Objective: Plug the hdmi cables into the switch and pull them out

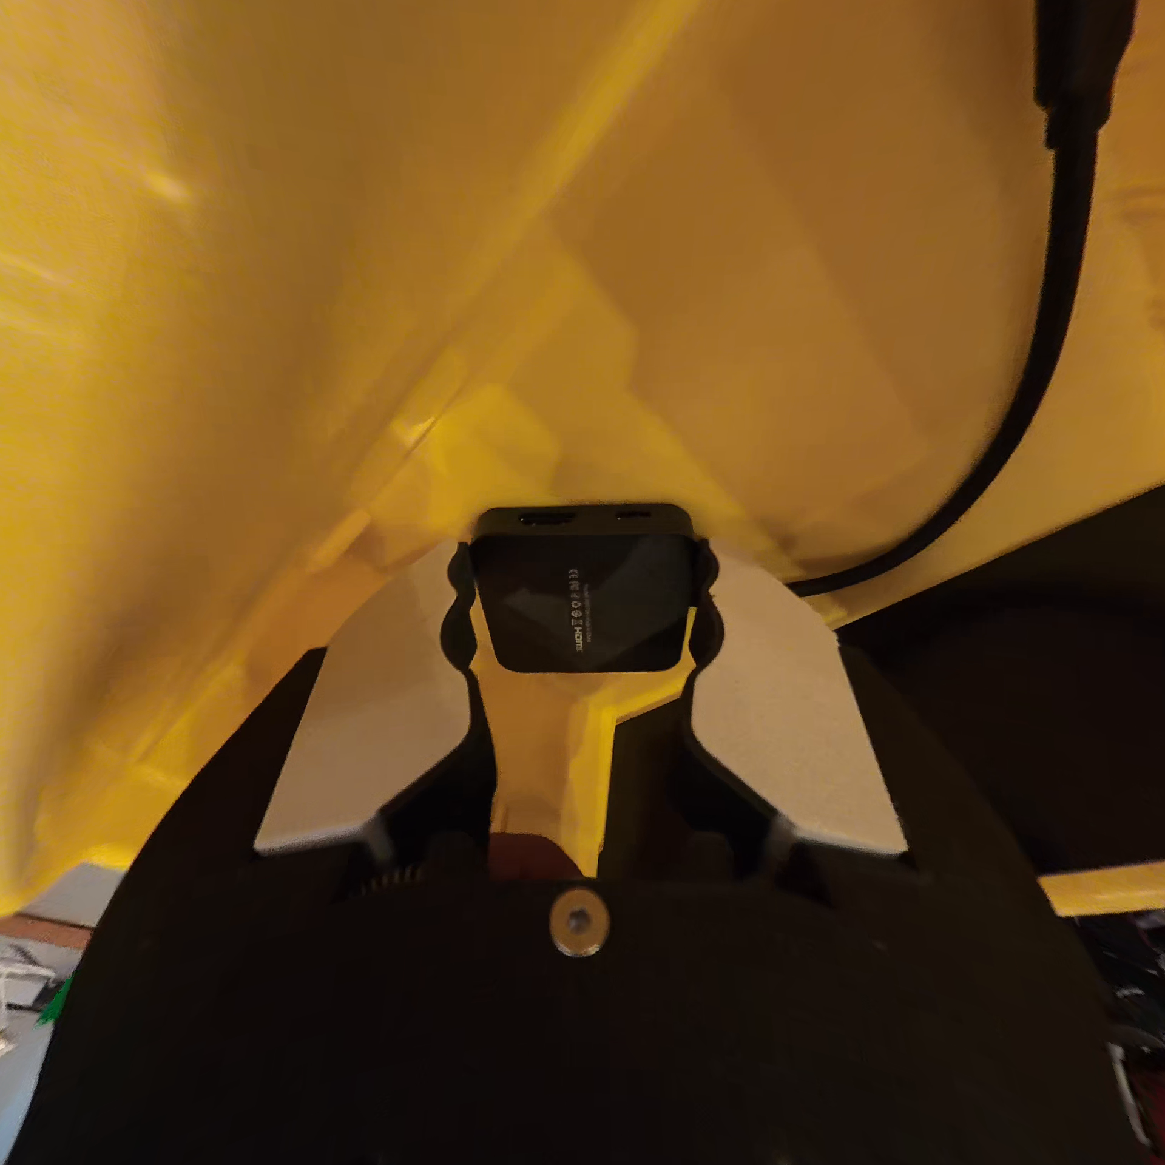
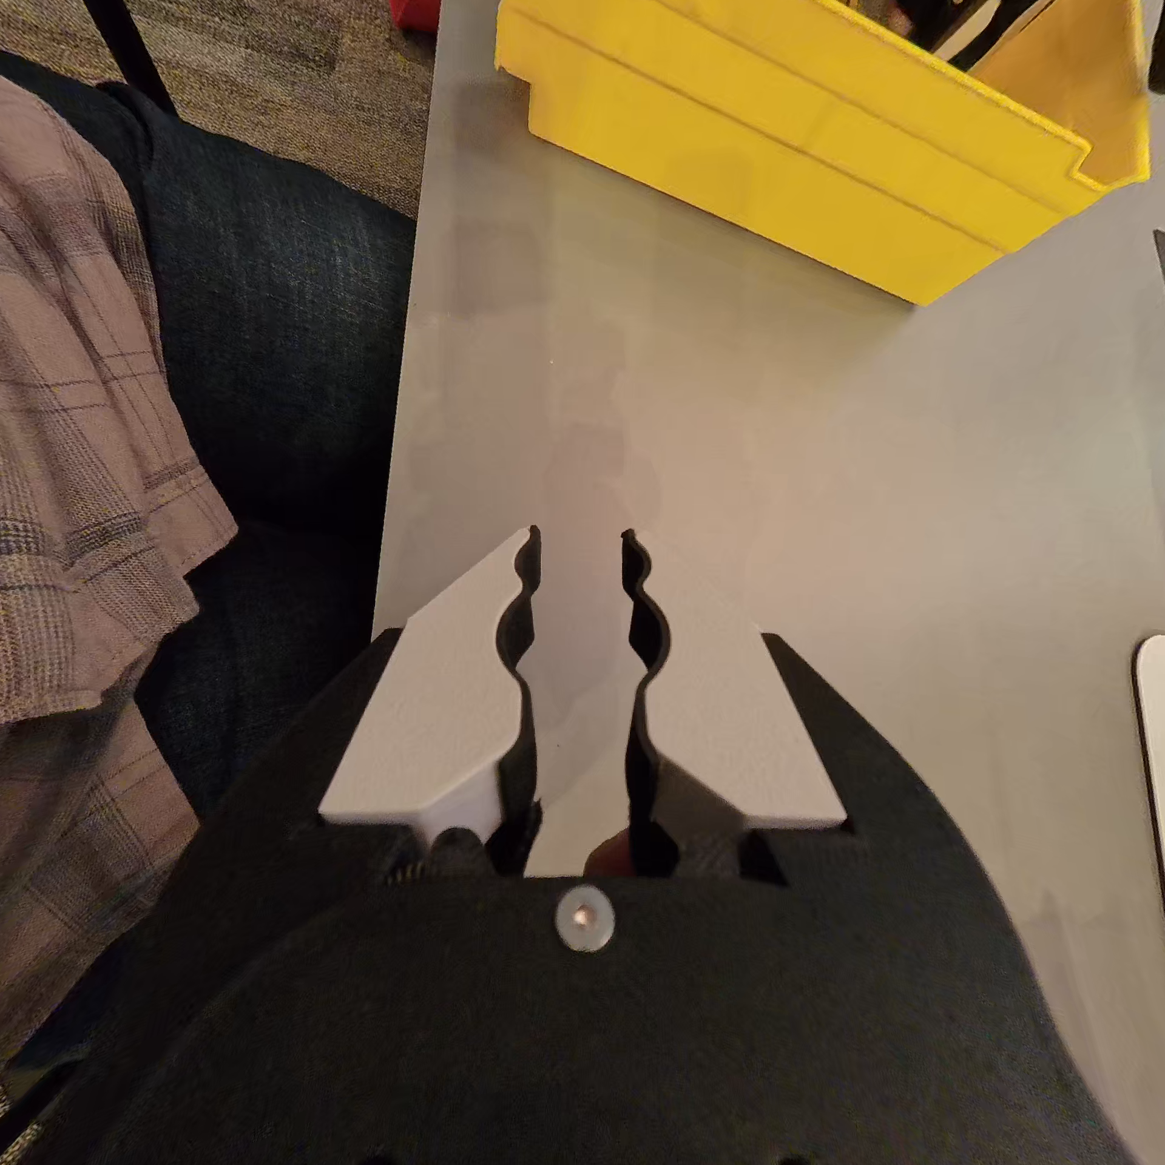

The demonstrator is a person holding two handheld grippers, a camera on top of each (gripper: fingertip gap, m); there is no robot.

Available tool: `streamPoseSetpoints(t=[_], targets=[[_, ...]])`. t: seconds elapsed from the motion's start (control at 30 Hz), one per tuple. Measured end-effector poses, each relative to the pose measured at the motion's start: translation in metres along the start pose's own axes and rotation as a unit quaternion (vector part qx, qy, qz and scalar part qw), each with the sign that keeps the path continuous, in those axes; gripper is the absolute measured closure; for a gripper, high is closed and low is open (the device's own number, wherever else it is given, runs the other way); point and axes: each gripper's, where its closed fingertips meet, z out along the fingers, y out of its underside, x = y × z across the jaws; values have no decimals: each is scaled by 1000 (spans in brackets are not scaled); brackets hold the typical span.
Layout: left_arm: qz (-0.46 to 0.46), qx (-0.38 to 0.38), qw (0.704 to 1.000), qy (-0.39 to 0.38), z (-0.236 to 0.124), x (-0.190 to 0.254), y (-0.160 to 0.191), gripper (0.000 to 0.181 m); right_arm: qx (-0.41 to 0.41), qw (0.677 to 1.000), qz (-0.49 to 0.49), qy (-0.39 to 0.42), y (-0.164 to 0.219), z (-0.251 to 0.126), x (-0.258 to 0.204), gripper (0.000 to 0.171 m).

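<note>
In the left wrist view my left gripper (image 1: 583,555) is shut on the small black HDMI switch (image 1: 583,605), holding it by its two sides inside a yellow bin (image 1: 315,284). The switch's port edge faces away, with two empty ports showing. A black HDMI cable (image 1: 1065,252) hangs down at the upper right, its plug end near the top edge, apart from the switch. In the right wrist view my right gripper (image 2: 580,536) is open and empty above the grey table (image 2: 819,473).
The yellow bin (image 2: 819,145) stands at the table's far end in the right wrist view. The table's left edge (image 2: 403,391) runs beside a person's dark trousers and plaid shirt (image 2: 82,410). A white object (image 2: 1150,756) lies at the right edge. The gap from one gripper's tips to the other's is roughly 40 cm. The white object (image 2: 1150,756) sits 40 cm or so from the ends of my right fingers.
</note>
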Motion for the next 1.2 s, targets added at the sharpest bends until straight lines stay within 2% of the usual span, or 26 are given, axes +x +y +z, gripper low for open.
streamPoseSetpoints(t=[0.23,0.7,1.03,1.2], targets=[[-5,43,998,-37,-30,-6,2,115,1,1000,0,2,1,-1,1,148],[-32,164,971,-173,-145,-23,17,116,15,1000,2,10,-5,0,3,148],[-18,184,956,-228,-195,-17,14,116,27,999,6,28,-7,-3,9,148],[16,213,946,-243,-224,0,-6,116,36,998,21,51,-8,-9,21,148]])
